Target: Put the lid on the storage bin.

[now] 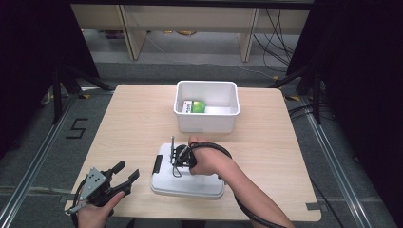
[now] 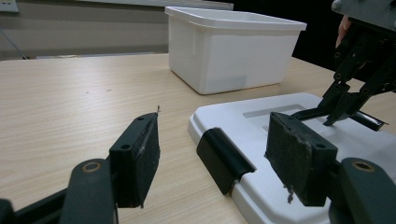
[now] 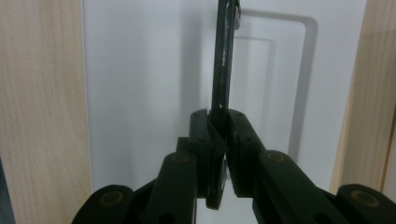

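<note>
The right claw (image 3: 218, 140) points down over the white lid (image 1: 187, 183) lying on the bench (image 1: 128, 128), its jaws pinched on a slim dark handle (image 3: 223, 60) that rises from the lid's recessed middle; the left claw (image 2: 212, 156) rests low near the bench's near-left corner, jaws wide, holding nothing; beyond the lid stands a white bin (image 1: 207, 112).

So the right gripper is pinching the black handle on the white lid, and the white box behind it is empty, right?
Not quite. The box is not empty: the high view shows a green and white packet inside it. The rest holds: the right gripper is pinching the black handle on the white lid.
</note>
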Tool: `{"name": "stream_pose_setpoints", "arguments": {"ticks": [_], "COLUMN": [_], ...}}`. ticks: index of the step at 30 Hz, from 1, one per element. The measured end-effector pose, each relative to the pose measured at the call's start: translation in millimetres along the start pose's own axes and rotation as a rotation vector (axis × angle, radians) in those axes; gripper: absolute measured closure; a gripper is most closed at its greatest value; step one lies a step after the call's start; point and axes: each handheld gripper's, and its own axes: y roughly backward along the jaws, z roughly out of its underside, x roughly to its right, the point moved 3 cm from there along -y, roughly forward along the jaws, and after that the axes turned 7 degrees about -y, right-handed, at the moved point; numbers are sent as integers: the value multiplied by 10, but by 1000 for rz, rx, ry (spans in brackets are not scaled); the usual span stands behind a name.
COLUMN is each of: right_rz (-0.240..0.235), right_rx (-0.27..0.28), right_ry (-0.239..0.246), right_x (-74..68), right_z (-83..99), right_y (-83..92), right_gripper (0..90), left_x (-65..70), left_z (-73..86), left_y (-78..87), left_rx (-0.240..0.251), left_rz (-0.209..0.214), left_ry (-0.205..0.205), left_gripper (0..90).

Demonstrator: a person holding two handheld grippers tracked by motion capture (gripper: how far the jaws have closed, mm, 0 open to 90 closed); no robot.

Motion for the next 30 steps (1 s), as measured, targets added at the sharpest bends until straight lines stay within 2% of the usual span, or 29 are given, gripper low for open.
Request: {"name": "stream_pose_setpoints", "arguments": {"ticks": [3,13,14,15,17,18,20,22,24,25,26,27,28,30], "right_rz": [5,1,-2,1,8,-6,-8,-2,1,9,12,18,-3,-10], "right_rx": [12,4,8,-1,21,36,6,5,-14,-14,14,-1,-19,-12], "right_ry": [6,-27,-44,-22,4,-10,-33,-14,-28,-15,24,16,-26,-23], "right_x": [13,29,18,34,52,40,20,31,28,45,78,81,51,50], "right_z": [-1,1,4,-1,-23,-23,-22,-25,-25,-25,-34,-31,-14,-8], "right_y": [-8,9,-1,4,-9,-36,-28,-30,-11,-8,-26,5,8,7], "right_gripper": [826,834,829,819,779,777,786,827,837,845,849,850,850,851], "left_x": [0,5,5,5,4,4,4,3,3,3,2,2,3,2], "left_z": [0,4,3,3,3,4,4,4,4,5,5,5,5,5], "left_y": [-2,-10,-11,-11,-11,-11,-10,-11,-11,-11,-11,-11,-11,-11], "left_rx": [1,-2,-1,-1,-1,-1,-2,-2,-2,-2,-2,-3,-2,-3], "left_rz": [1,4,4,4,5,5,4,5,5,5,5,5,5,5], "left_ry": [0,1,1,1,1,1,1,2,3,3,3,3,3,4], "left_gripper": [340,341,342,342,342,342,342,342,342,342,342,342,342,342]}}
